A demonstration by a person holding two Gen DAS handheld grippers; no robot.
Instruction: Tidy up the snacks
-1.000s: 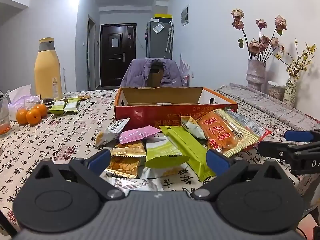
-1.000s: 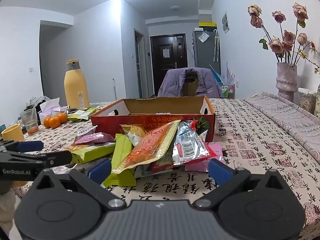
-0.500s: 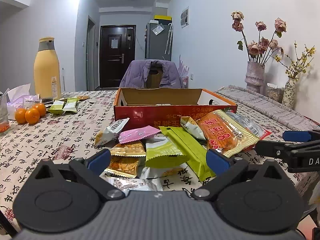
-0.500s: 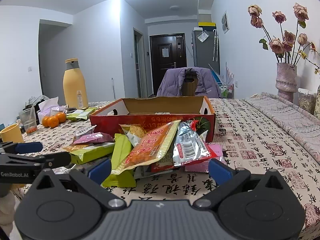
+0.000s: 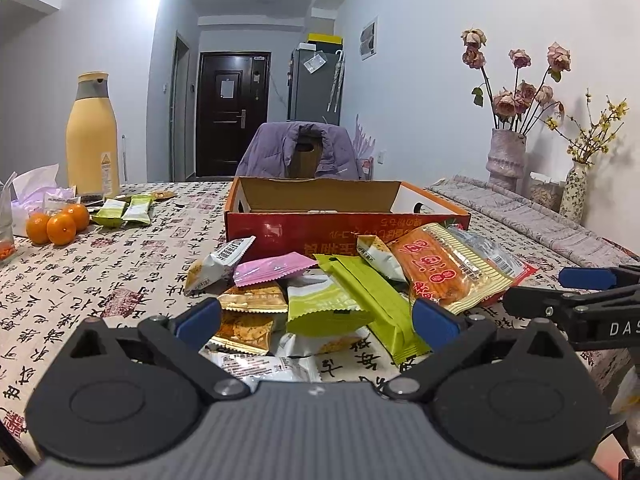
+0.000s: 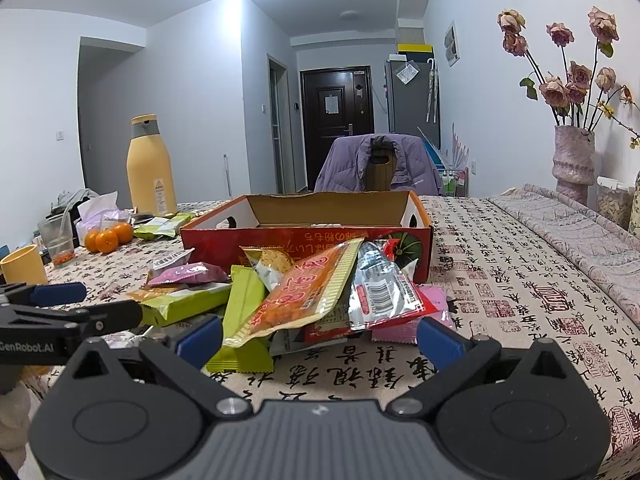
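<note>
**Snack pile waits before an open box**

A table (image 5: 100, 280) under a calligraphy-print cloth fills a white-walled room, with a dark door at the far end. A loose heap of snack packets (image 5: 320, 300) lies against the near wall of an open red cardboard box (image 5: 280, 232). The left claw (image 5: 316, 318) and right claw (image 6: 318, 334) hover low just before the heap, both spread wide and holding nothing. Three oranges (image 5: 56, 224) sit well apart, far left.
</note>
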